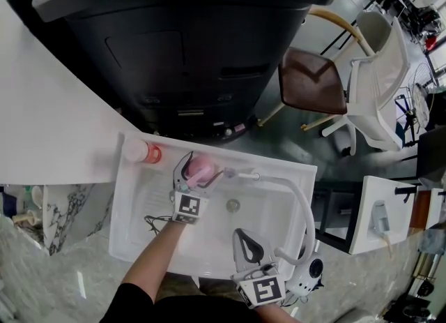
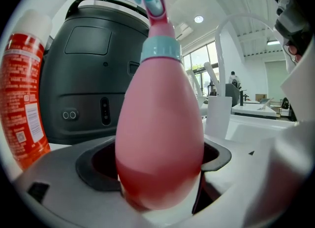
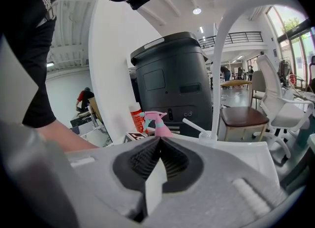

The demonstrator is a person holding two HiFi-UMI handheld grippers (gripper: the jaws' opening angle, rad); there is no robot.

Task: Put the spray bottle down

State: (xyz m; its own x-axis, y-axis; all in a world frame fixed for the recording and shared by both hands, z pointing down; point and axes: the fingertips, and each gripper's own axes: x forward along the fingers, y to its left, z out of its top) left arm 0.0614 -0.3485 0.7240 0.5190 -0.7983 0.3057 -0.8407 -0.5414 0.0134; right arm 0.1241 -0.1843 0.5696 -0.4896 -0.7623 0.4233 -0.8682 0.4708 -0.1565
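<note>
Pink spray bottle (image 2: 160, 138), teal-necked; red can (image 2: 23, 99).

Bright, even light; fisheye-warped edges; close spray bottle (image 2: 160, 138) blurred.

The left gripper (image 1: 194, 174) grips the pink spray bottle (image 1: 203, 167) at the sink (image 1: 136, 241) rear rim. A red can (image 1: 143, 152) occupies the sink's rear-left corner. The right gripper (image 1: 240, 235) sits at the sink's front rim.

In the left gripper view the spray bottle (image 2: 160, 138) has its trigger head cut off by the top edge, and its base is blurred. The red can (image 2: 24, 99) beside it runs off the left edge, its print too small to read. In the right gripper view the bottle's lower half is hidden behind the right gripper (image 3: 158, 146).
</note>
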